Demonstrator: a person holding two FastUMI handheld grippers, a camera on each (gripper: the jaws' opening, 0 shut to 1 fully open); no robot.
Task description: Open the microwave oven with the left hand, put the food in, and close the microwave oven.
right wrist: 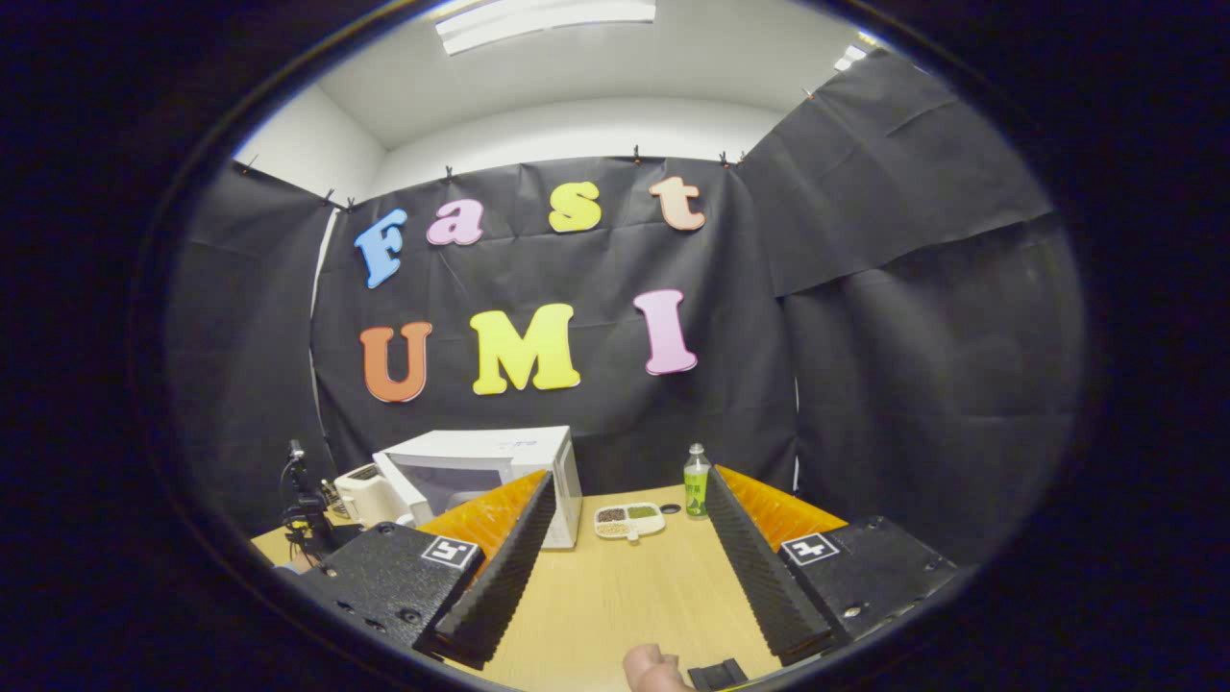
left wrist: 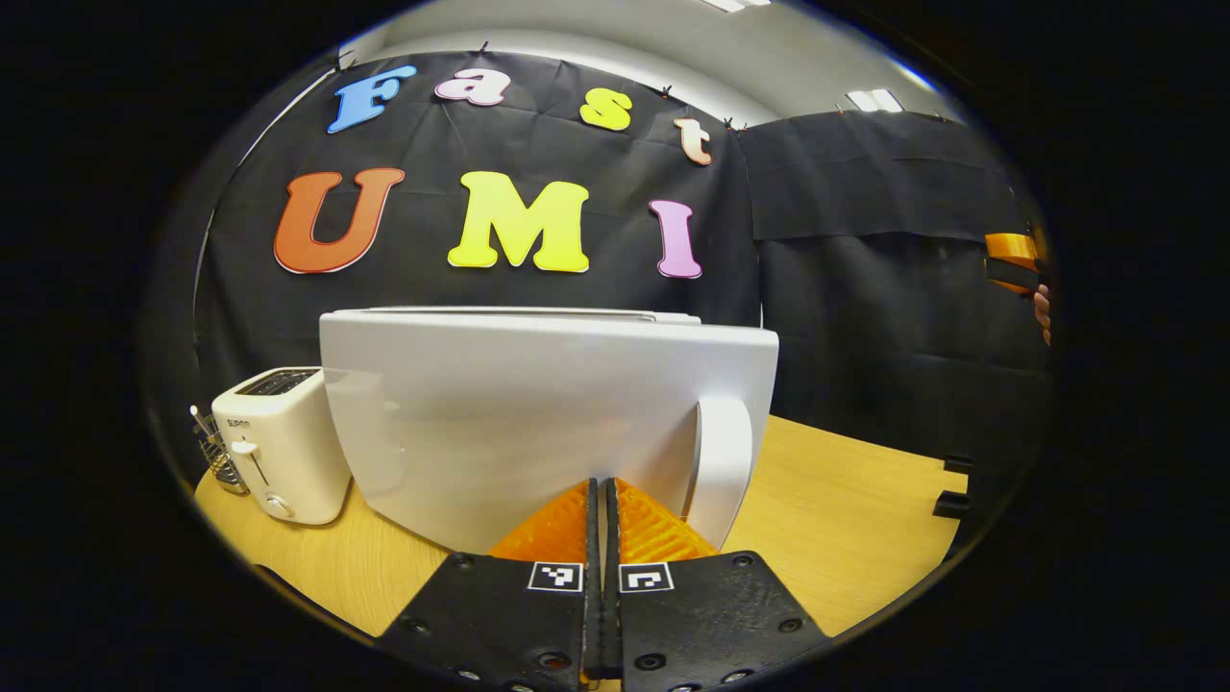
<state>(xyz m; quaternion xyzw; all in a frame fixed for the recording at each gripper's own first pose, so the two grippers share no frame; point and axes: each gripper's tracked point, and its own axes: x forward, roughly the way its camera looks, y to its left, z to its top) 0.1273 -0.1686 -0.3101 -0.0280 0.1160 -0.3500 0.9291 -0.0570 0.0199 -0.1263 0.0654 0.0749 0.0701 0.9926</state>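
Left gripper view, nearest: the left gripper (left wrist: pixel 602 500), its two fingers pressed together with nothing between them, tips just in front of the white microwave oven (left wrist: pixel 538 413). The oven's door (left wrist: pixel 548 423) is swung partly open, with its upright handle (left wrist: pixel 723 471) just right of the fingertips. Left of the oven, near the left edge of the wooden bench (left wrist: pixel 846 519), stands a white toaster (left wrist: pixel 279 442), and beside it a wire holder (left wrist: pixel 219 461). At the far right of that view, part of the other gripper and a fingertip of a hand (left wrist: pixel 1042 312).

Right gripper view, nearest: a fingertip (right wrist: pixel 653 670) at the bottom edge, then the right gripper (right wrist: pixel 627 495), fingers spread wide and holding nothing. Between them, farther along the bench (right wrist: pixel 615 596), lies the food, a divided white dish (right wrist: pixel 629 520) of grains, just right of the microwave oven (right wrist: pixel 490 476). Beyond it a dark bottle cap (right wrist: pixel 671 508) and a green bottle (right wrist: pixel 696 481) stand near the back edge.
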